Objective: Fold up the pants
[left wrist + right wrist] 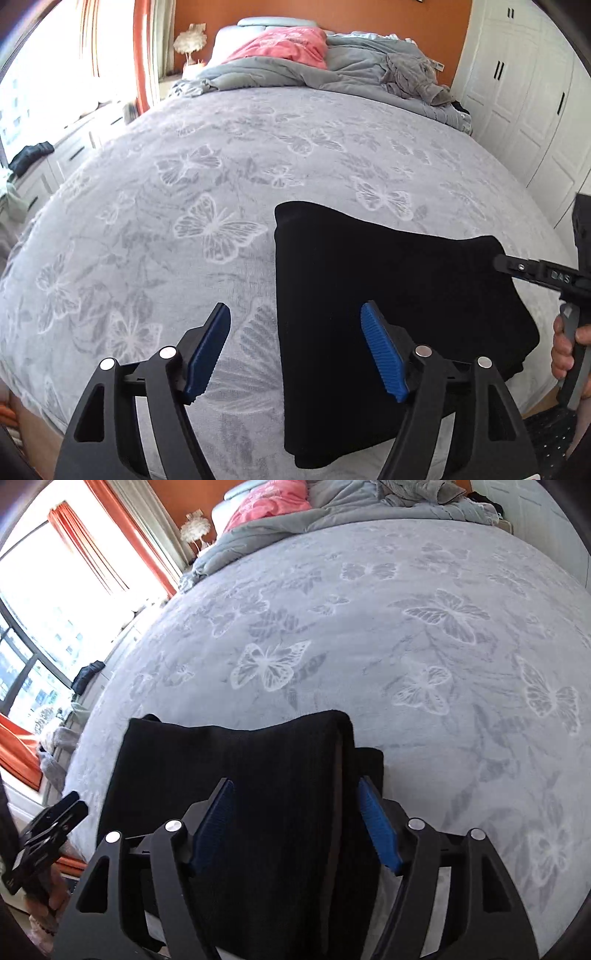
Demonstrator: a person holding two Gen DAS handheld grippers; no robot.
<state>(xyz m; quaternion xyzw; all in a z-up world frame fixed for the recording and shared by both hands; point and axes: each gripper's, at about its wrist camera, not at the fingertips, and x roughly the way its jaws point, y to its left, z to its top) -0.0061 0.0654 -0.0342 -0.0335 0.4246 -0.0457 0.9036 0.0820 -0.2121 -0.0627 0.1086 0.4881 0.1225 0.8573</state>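
The black pants (388,314) lie folded into a compact stack near the front edge of the bed; they also show in the right wrist view (240,775). My left gripper (295,332) is open and empty above the left edge of the stack. My right gripper (297,812) is open, its fingers standing wide on either side of the stack's right part without gripping it. The right gripper also shows at the far right of the left wrist view (535,273). The left gripper shows at the lower left of the right wrist view (51,827).
The bed is covered by a grey butterfly-print blanket (221,184). A rumpled grey duvet (332,70) and a pink pillow (284,44) lie at the head. White wardrobe doors (524,110) stand on the right. A window with orange curtains (92,554) is on the left.
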